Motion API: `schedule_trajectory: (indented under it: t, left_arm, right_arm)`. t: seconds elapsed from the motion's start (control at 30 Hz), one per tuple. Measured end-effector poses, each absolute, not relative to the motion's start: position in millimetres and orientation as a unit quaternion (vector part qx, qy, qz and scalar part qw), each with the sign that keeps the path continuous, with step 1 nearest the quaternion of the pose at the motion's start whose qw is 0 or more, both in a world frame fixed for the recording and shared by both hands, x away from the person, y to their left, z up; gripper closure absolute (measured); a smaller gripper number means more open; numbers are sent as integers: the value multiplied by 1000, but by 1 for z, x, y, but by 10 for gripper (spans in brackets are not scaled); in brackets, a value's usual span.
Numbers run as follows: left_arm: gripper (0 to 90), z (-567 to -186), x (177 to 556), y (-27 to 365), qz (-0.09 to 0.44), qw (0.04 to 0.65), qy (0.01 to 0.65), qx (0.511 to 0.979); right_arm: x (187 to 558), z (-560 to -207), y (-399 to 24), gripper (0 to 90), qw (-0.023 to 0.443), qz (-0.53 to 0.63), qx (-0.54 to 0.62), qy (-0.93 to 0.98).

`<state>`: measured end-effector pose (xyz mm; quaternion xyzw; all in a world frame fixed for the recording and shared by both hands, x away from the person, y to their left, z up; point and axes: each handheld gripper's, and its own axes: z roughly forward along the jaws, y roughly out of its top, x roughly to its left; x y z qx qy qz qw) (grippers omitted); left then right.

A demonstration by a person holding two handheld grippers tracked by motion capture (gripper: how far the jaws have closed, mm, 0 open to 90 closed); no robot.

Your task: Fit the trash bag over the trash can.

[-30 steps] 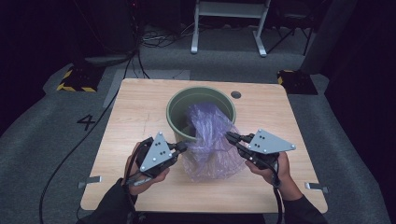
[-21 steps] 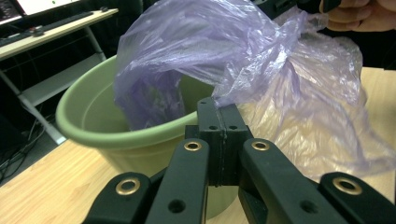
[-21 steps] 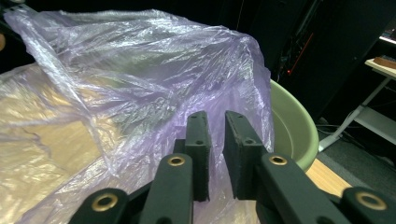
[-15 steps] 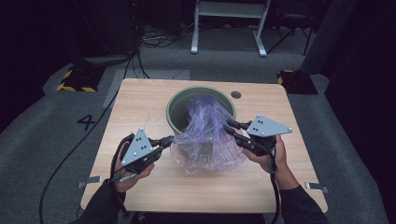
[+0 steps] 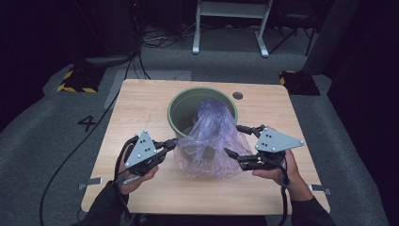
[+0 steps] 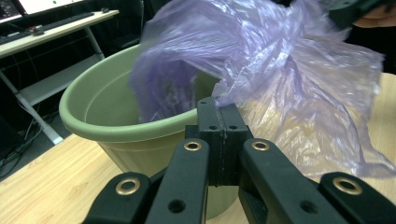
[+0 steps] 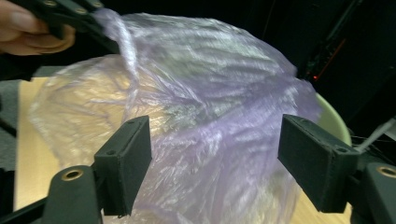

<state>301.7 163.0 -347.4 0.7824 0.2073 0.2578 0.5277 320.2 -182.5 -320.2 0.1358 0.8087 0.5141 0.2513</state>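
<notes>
A thin purple bag (image 5: 209,141) is draped half in the green bucket (image 5: 181,106) mid-table, spilling toward the near edge. Its edge is pinched by the closed left tool (image 5: 170,142); the right tool (image 5: 240,141) is held wide open. Film that flimsy could easily get torn or slipped if tugged.

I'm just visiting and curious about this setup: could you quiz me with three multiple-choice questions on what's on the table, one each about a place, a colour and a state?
1. Where does the crinkled purple plastic bag lie?
A. partly in the pot, spilling onto the table
B. on the floor
C. folded flat beside the pot

2. What colour is the round plastic pot?
A. red
B. green
C. white

3. How do the two grippers' jaws stand?
A. both open
B. both shut
C. left gripper shut on the bag, right gripper open

Answers: A, the bag drapes over the pot's rim; B, its rim shows green; C, each gripper view shows it.
</notes>
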Motion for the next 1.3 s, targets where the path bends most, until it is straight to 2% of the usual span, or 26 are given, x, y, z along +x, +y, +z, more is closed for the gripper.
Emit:
schedule_trajectory:
  t: [0.27, 0.4, 0.6, 0.97, 1.07, 1.2, 1.3]
  left_arm:
    - [899, -347, 304, 166, 258, 531, 213, 778]
    - [900, -348, 303, 165, 257, 531, 212, 779]
    - [899, -347, 303, 165, 256, 531, 211, 780]
    - [899, -350, 303, 159, 249, 530, 205, 784]
    - [899, -349, 304, 161, 253, 527, 206, 785]
    - [899, -351, 307, 167, 252, 527, 214, 783]
    - [899, -352, 308, 170, 247, 530, 212, 783]
  right_arm:
    - [309, -335, -187, 223, 238, 499, 131, 823]
    - [302, -347, -179, 230, 257, 473, 129, 833]
    - [293, -343, -177, 248, 273, 485, 124, 822]
    - [281, -338, -170, 259, 261, 491, 98, 825]
    - [294, -345, -169, 397, 284, 463, 133, 829]
    - [308, -349, -180, 702, 304, 448, 172, 823]
    - [315, -348, -189, 811, 318, 446, 190, 815]
